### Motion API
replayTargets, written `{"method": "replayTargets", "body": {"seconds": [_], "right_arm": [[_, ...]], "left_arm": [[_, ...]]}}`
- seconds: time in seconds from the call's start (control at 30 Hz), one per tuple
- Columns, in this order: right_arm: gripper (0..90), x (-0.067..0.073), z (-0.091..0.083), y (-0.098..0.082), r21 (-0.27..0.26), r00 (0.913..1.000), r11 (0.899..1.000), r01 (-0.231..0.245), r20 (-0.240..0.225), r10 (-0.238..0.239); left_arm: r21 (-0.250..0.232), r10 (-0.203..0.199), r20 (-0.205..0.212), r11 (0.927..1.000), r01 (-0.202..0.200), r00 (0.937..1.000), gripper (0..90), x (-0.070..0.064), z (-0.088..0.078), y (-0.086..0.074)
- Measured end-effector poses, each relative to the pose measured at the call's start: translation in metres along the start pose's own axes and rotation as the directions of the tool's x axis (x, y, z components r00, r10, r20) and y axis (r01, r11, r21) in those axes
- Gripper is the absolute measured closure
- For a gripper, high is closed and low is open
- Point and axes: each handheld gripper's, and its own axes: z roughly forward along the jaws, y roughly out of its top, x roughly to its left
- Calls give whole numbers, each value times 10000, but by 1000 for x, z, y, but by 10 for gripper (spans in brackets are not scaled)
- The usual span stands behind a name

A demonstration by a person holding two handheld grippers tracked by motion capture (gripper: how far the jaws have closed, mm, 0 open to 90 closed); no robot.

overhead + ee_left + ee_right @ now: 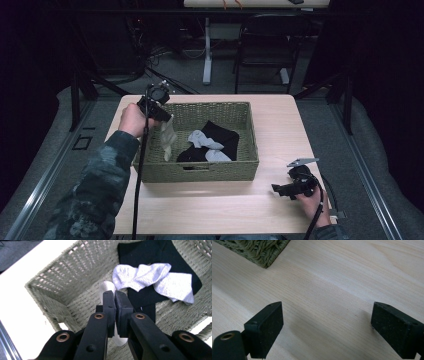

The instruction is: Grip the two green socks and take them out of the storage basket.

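Observation:
My left gripper (169,119) hangs over the left end of a green woven basket (200,172), shut on a white sock (167,139) that dangles into it. In the left gripper view the jaws (115,293) are pressed together, with the white sock (107,286) showing past their tips. Two pale grey socks (205,142) lie crumpled on black socks (222,135) on the basket floor; the same pale grey socks (150,277) and black socks (150,252) lie beyond the jaws. My right gripper (277,189) rests low over the table at the front right, open with nothing between its pads (327,325).
The basket sits mid-table on a light wooden tabletop (280,130); its corner (262,252) lies ahead of the right gripper. Bare wood runs along the front and right of the basket. A black chair (265,45) and a table leg (207,50) stand beyond the far edge.

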Motion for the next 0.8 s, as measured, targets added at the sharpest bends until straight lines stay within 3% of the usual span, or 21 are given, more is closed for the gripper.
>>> {"method": "replayTargets", "body": {"seconds": [0.3, 0.8], "right_arm": [[103, 0, 0, 1, 20, 10000, 10000, 31, 6, -31], [103, 0, 0, 0, 36, 10000, 10000, 22, 9, -22]], "left_arm": [[-427, 3, -237, 9991, -14, 9997, 882, 7, -29, 10], [-1265, -557, -728, 9909, 462, 9958, 882, 29, -74, 16]]}}
